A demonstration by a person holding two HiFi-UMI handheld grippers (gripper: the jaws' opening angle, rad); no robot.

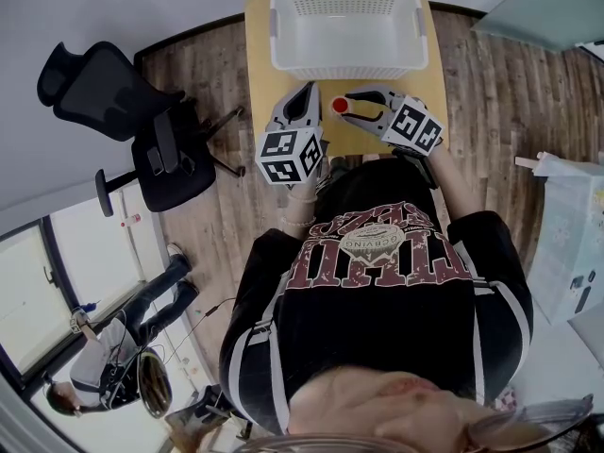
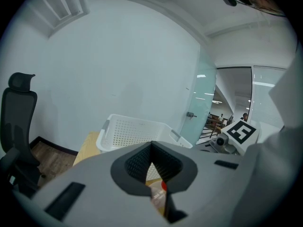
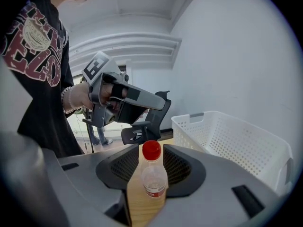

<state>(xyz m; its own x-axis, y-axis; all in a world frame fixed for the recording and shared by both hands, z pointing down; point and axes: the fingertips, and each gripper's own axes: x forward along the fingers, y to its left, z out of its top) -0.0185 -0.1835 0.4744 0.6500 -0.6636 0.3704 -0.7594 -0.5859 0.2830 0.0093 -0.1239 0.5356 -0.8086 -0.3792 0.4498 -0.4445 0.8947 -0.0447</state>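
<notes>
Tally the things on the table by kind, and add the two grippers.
Bottle with red cap: 1
White basket: 1
Grippers: 2, the left gripper and the right gripper
Total: 4

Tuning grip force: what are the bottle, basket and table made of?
Bottle: clear glossy plastic, likely; see-through body, red cap.
Basket: white matte plastic; moulded perforated walls.
Table: light wood or wood-look laminate; pale grain, cannot tell which.

white basket [image 1: 344,64] blocks far end of table [image 1: 257,83] (almost full width), bottle [image 1: 340,106] standing before it
</notes>
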